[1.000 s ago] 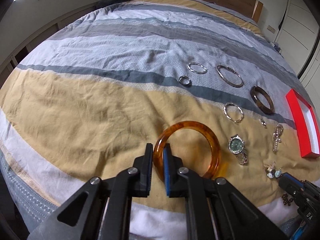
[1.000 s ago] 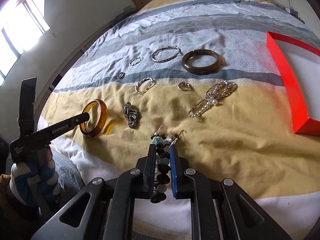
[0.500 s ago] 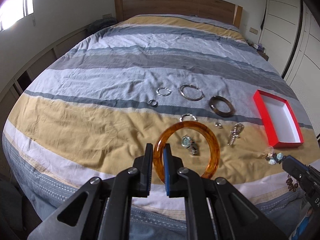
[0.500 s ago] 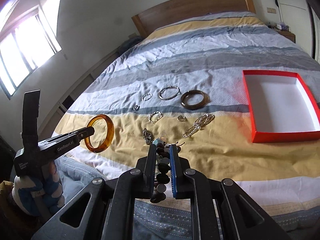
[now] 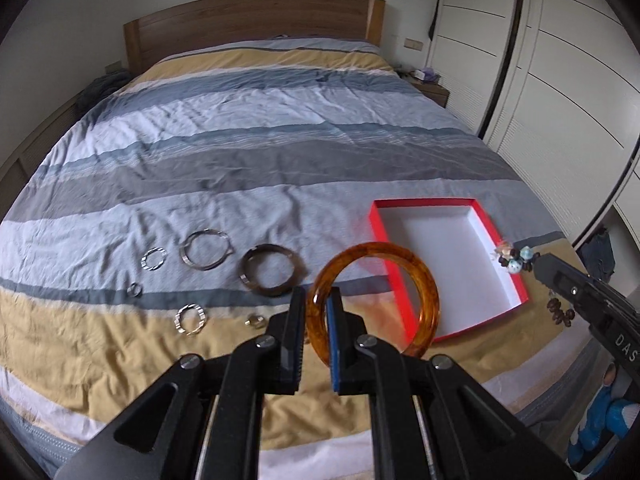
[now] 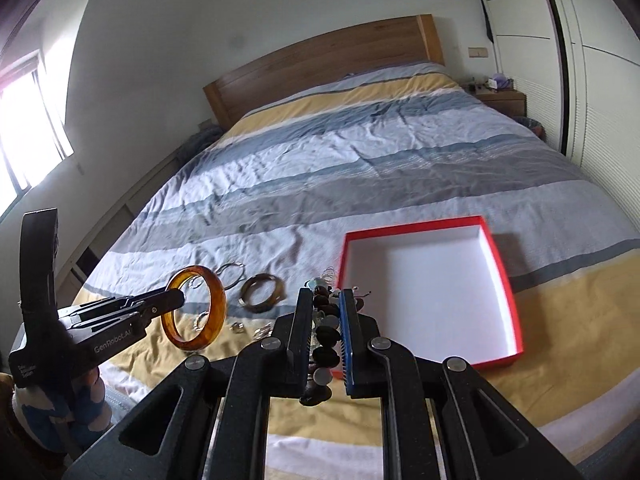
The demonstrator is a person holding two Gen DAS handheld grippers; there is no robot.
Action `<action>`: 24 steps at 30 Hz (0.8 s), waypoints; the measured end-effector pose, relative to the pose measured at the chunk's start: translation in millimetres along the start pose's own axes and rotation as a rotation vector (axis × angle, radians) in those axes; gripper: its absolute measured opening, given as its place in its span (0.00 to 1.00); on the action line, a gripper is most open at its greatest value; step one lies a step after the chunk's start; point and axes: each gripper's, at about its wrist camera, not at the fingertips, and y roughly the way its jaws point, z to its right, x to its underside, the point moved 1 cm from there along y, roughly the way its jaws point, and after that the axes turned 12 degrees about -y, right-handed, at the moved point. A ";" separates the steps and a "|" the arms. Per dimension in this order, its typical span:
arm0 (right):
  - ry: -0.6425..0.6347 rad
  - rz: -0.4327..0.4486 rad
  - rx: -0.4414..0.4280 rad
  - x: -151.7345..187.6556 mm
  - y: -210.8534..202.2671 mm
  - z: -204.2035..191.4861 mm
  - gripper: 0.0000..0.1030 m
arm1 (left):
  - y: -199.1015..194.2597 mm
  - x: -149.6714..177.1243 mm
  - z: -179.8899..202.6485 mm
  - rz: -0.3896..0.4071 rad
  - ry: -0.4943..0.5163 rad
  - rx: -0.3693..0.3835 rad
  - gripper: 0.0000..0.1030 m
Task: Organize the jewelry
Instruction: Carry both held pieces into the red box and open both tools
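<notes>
My left gripper (image 5: 316, 300) is shut on the rim of an amber bangle (image 5: 424, 288), held up in the air above the bed; the right wrist view shows that gripper (image 6: 176, 298) and the bangle (image 6: 218, 300) at left. My right gripper (image 6: 326, 300) is shut on a dark beaded bracelet (image 6: 326, 336) with pale charms, which hangs between its pads. In the left wrist view the right gripper (image 5: 538, 266) enters from the right with the beaded bracelet (image 5: 514, 258) over the box. The red box (image 5: 384, 240) with a white inside (image 6: 424, 292) lies open on the bedspread.
More jewelry lies on the striped bedspread (image 5: 240, 152): a dark brown bangle (image 5: 272, 272), a large silver hoop (image 5: 206, 250), two small silver bracelets (image 5: 154, 258), a ring (image 5: 135, 290). A wooden headboard (image 5: 248, 24) is at the far end, wardrobes (image 5: 560, 80) at right.
Both grippers have risen from the bed with their pieces and swung right toward the red box; the bed now looks farther away and the box is nearer the centre.
</notes>
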 end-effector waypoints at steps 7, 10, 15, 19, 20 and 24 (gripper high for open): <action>0.064 -0.037 0.073 -3.6 50.3 72.7 0.13 | 80.5 -14.9 66.5 -0.055 0.091 0.039 0.09; 0.080 -0.063 0.092 1.4 74.7 95.6 0.13 | 112.0 -14.7 83.1 -0.078 0.116 0.035 0.09; 0.090 -0.109 0.107 10.6 111.2 120.4 0.13 | 156.2 -12.8 99.7 -0.112 0.152 0.010 0.09; 0.087 -0.143 0.105 16.4 131.9 129.3 0.13 | 180.6 -10.2 104.8 -0.134 0.169 -0.011 0.09; 0.085 -0.151 0.105 18.0 135.2 129.9 0.13 | 185.1 -9.3 105.5 -0.137 0.173 -0.016 0.09; 0.074 -0.188 0.114 26.3 145.4 130.2 0.13 | 195.2 -4.7 110.0 -0.145 0.195 -0.023 0.09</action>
